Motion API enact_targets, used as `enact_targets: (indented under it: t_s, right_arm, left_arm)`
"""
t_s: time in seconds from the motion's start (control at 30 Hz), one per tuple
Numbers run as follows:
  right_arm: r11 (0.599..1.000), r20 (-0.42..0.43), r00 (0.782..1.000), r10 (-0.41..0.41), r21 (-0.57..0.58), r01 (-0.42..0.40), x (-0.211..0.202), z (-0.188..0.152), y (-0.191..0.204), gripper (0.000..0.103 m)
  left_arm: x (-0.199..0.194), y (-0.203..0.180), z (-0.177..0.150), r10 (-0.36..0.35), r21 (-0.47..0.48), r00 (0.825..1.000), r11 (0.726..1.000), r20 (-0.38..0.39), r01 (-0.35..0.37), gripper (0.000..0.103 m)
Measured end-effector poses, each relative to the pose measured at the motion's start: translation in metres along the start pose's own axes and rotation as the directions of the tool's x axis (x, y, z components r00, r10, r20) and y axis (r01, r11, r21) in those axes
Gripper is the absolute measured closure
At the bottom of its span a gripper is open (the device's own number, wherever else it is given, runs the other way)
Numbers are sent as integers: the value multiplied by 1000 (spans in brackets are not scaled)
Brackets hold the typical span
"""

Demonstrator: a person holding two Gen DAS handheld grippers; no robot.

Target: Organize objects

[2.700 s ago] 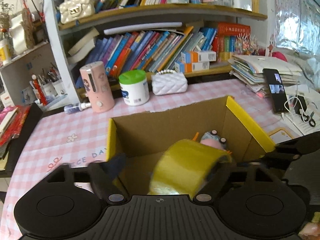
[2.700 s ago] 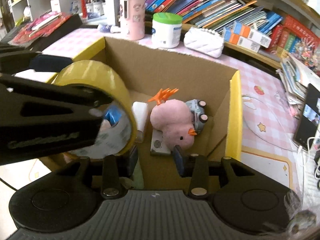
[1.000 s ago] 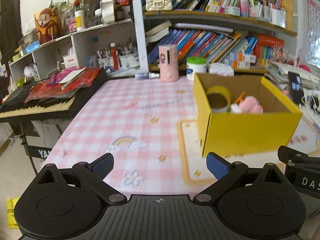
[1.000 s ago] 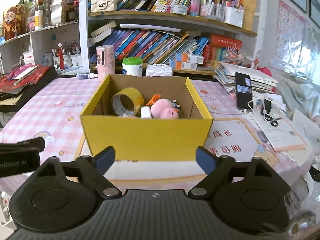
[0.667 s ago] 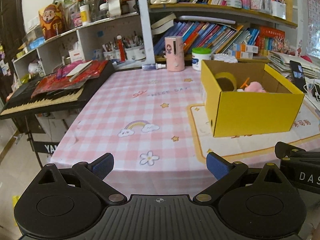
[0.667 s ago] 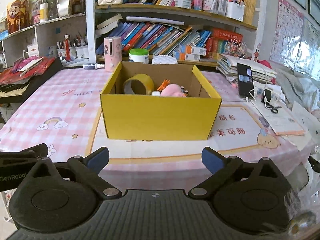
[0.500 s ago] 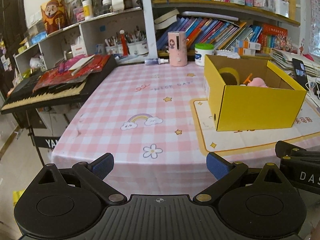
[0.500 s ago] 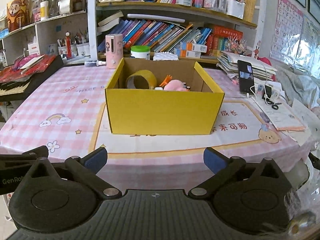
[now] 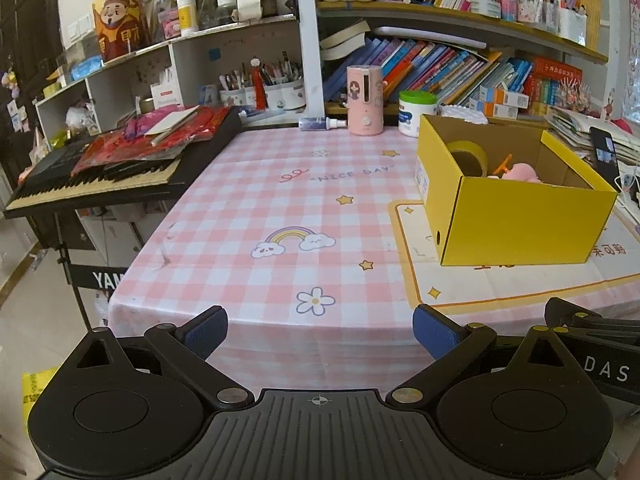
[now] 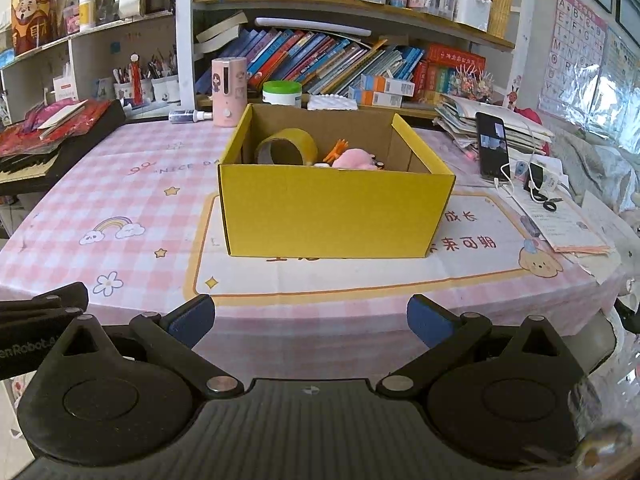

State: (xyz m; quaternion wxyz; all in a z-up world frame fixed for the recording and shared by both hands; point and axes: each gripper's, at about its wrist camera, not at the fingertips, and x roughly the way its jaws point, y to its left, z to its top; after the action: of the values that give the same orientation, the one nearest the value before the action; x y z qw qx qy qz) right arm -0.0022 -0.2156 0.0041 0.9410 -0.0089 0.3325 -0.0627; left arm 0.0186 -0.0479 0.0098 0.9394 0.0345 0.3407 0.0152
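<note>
A yellow cardboard box [image 10: 336,212] [image 9: 516,224] stands on the pink checked tablecloth [image 10: 120,200]. Inside it a roll of yellow tape [image 10: 288,146] [image 9: 468,156] leans on the left side, beside a pink plush chick [image 10: 356,159] [image 9: 522,172] with orange tuft. My left gripper [image 9: 320,330] hangs open off the table's near edge, nothing between its blue pads. My right gripper [image 10: 310,318] is also open and empty, in front of the box and well back from it. Each gripper's side shows at the edge of the other's view.
Behind the box stand a pink dispenser [image 10: 228,92], a green-lidded tub [image 10: 282,94] and a white quilted pouch [image 10: 334,102] below crowded bookshelves. A keyboard [image 9: 104,172] with red papers lies left. A phone [image 10: 492,144], cables and papers lie right.
Since the tape roll went into the box, both grippers have drawn back from it to beyond the table's near edge. The right jaws have widened a little. In the last half second little moves.
</note>
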Motion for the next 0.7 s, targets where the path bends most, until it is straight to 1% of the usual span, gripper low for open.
enact_targets:
  t_s: [0.17,0.3,0.7]
  right_arm:
    - [1000,-10,1000,-15,-2,15,2,0,0,0]
    - [1000,-21,1000,-15,7,15,3,-1,-1,0]
    - [1000,-19,1000,-15,4,15,3,1,1,0]
  left_arm:
    - [-2,1,0,-27,0,1000,1000,-2,27,3]
    - [-3,1,0,-23,6,1000,1000,8,23,3]
    - [-4,5,0,-29,-21,1000,999,2,29,2]
